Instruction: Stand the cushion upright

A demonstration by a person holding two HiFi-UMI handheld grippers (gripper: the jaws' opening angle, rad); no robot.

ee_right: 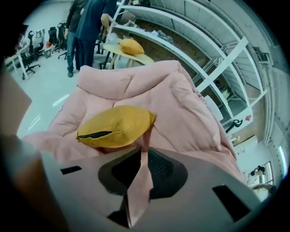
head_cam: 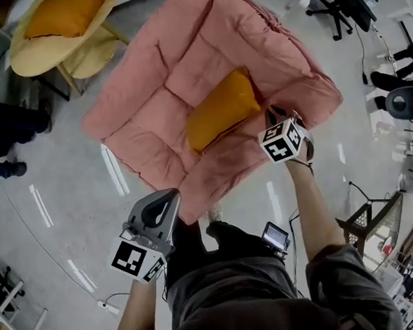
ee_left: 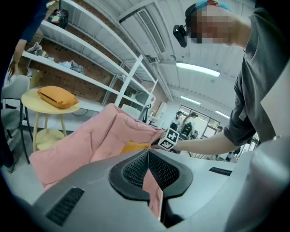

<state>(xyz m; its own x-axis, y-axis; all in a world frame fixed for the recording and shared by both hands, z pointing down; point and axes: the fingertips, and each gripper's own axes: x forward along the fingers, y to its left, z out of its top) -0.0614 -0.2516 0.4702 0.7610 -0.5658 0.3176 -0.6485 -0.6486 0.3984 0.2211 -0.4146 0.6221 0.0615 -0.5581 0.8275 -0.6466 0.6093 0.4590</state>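
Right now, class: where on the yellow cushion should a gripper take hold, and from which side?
Probably take the cushion by its tapered corner nearest the right gripper, coming from that side. Its middle is plump, likely too thick for the jaws, while it lies flat on the sofa with that thin corner exposed.

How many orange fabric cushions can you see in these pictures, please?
2. One orange fabric cushion lies on the pink quilted floor seat; the other rests on the round pale-yellow table, upper left in the head view. None seems hidden.

Tops of pink cushion [head_cam: 183, 62] and yellow table [head_cam: 22, 65] beyond head view's edge.
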